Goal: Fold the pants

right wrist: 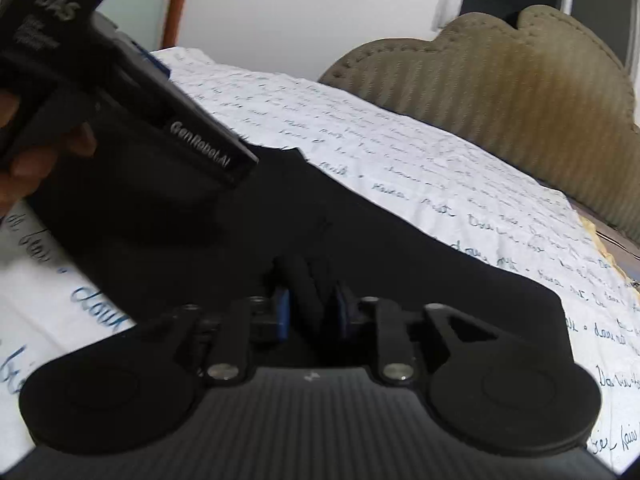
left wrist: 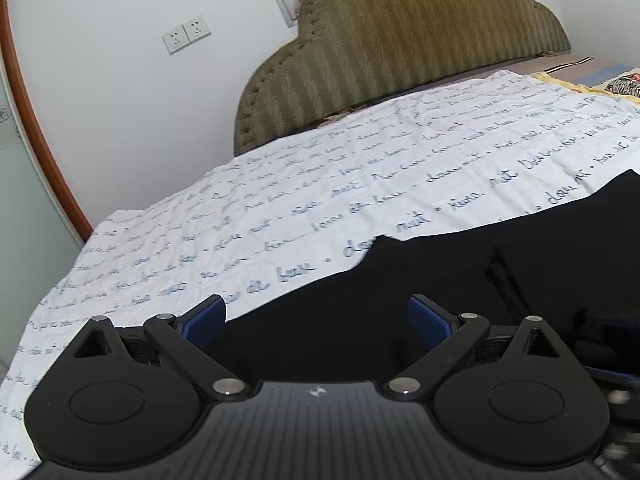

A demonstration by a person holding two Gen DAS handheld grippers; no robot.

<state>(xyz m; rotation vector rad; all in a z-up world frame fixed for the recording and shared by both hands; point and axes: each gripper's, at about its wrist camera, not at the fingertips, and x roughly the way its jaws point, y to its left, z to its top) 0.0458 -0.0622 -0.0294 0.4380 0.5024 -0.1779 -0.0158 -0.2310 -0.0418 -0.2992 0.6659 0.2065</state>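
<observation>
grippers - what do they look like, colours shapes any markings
Both the left gripper and right gripper are matte black, with ribbed bodies, round side discs, silver pivot pins and blue finger pads. From the right wrist, the left unit's side carries white "GenRobot.AI" and "DAS" lettering.

Pants (left wrist: 460, 280) cut off at right edge
</observation>
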